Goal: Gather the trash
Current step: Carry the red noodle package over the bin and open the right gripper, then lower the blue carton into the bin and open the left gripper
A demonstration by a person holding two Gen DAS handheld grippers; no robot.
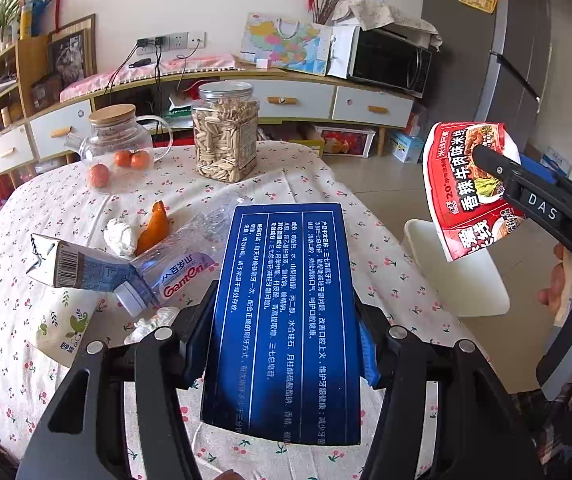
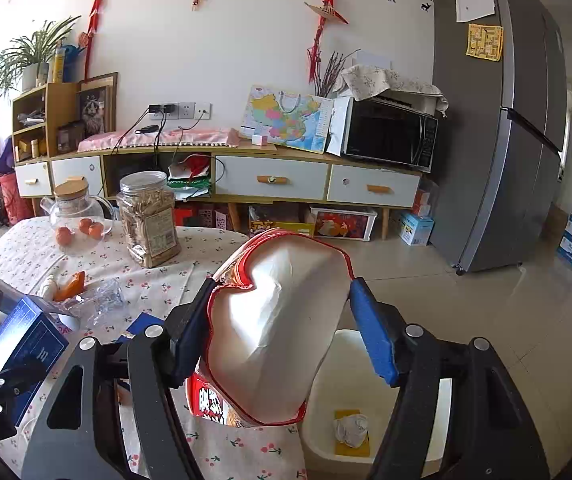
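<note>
My left gripper (image 1: 286, 320) has its fingers (image 1: 200, 332) clamped on the long sides of a blue box (image 1: 286, 312), holding it flat with the printed back facing up, so it stays level over the bench (image 1: 305, 176) as I carry it. My right gripper (image 2: 278, 332) grips a red noodle cup (image 2: 274, 336) across its rim; the soft rim is squashed out of round between the two blue-padded fingers (image 2: 373, 336), which is what keeps such a light, flimsy thing from slipping. The cup's mouth points forward, showing its white inside, and it hangs over the edge of the bench, just above and beside the white bin (image 2: 417, 456) on the floor. I judge it is held there ready to be dropped in. The bin already has a crumpled tissue (image 2: 349, 428) and a yellow scrap (image 2: 349, 450) at the bottom.

Further out on the cherry-print cloth, more trash waits: a tipped milk carton (image 1: 74, 264), an empty water bottle (image 1: 166, 276) lying against it, a tissue ball (image 1: 120, 236), a piece of orange peel (image 1: 154, 228) and clear plastic wrap (image 1: 218, 216). Beyond them stand things I take to be keepers: a glass teapot (image 1: 116, 140) with oranges (image 1: 98, 176) beside it and a jar of seeds (image 1: 226, 132).
</note>
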